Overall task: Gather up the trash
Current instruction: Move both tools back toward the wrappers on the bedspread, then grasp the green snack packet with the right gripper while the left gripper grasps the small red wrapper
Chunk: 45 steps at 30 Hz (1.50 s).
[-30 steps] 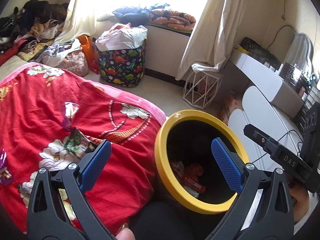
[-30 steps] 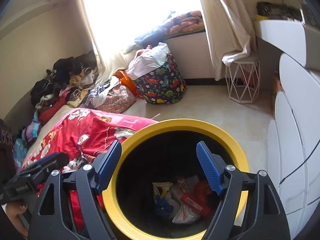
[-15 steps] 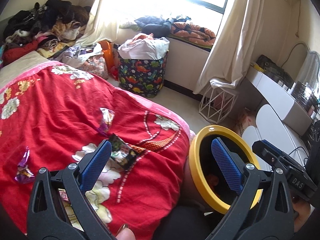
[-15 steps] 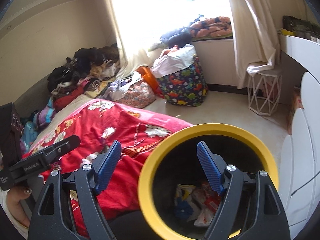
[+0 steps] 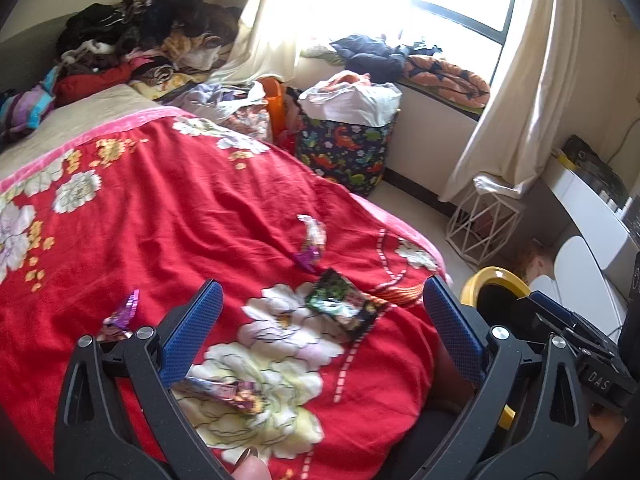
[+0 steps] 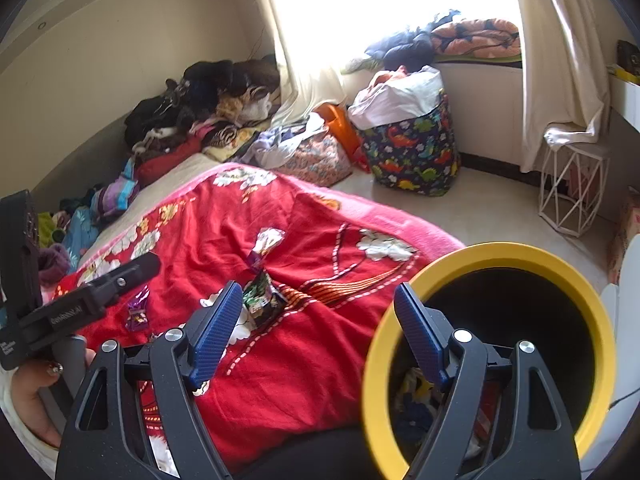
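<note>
Several wrappers lie on the red floral blanket spread over the bed. In the left wrist view a dark green wrapper sits at centre frame, a purple and silver one just above it, a small purple one at left beside the left blue pad, and another purple one low in the frame. The left gripper has its jaws wide apart with nothing between them. In the right wrist view the right gripper also stands wide open and empty, and the yellow-rimmed bin fills the lower right of the frame, with trash in its bottom. A dinosaur-print basket stands on the floor at upper right, near the window
</note>
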Motion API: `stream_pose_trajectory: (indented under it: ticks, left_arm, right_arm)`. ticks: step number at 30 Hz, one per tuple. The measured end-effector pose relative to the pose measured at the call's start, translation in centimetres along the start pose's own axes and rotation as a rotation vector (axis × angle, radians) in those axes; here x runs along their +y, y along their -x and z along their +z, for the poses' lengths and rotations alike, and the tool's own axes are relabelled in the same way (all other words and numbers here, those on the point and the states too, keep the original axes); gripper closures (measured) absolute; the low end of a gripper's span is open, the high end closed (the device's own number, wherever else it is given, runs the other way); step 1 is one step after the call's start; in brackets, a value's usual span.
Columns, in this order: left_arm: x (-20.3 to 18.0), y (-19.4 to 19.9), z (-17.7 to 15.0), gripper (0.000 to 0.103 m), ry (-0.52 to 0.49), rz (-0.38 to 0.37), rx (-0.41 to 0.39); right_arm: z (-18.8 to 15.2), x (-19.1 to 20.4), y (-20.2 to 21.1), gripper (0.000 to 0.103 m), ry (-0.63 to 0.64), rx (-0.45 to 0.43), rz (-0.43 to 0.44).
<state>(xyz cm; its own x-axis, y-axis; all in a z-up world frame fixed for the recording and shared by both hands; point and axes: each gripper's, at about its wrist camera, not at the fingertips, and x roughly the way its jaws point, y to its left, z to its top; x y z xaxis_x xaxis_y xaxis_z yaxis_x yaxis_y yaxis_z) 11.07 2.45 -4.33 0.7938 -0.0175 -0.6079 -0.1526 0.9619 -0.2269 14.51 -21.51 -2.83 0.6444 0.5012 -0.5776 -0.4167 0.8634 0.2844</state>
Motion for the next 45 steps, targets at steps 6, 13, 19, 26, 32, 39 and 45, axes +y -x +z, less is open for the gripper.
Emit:
stream_pose_trajectory:
  ticks: [6,13,19,26,32,39,45]
  left_arm:
    - [3.5,0.3,-0.6,0.011,0.061,0.064,0.034]
    - [6.8,0.0,-2.1,0.011,0.134,0.088,0.092]
    - [8.1,-0.9,-4.0,0.011,0.168,0.087,0.158]
    - [8.9,-2.3,-5.5,0.017,0.231,0.071,0.232]
    - [9.4,-3.3,-6.6,0.024,0.281,0.059,0.273]
    - [9.6,-4.1,-6.8,0.050,0.311,0.074,0.282]
    - [9.2,-4.1,-6.9,0.064,0.297,0.061,0.290]
  right_arm:
    - [-0.1,1.0,-3.6,0.030,-0.007,0.068,0.028]
    - [-0.4,2.0,-7.8,0.042,-0.019,0.168,0.054]
    - [-0.8,3.5,-11.3,0.046,0.002,0.240,0.052]
    - [-1.5,4.0,-15.1,0.054,-0.016,0.310,0.047]
    - [-2.0,4.6,-16.3,0.088,-0.007,0.329,0.093]
    - [-2.3,5.3,-13.5,0.092,0.010,0.279,0.126]
    - [-2.8,5.2,-10.7,0.092,0.025,0.238,0.134]
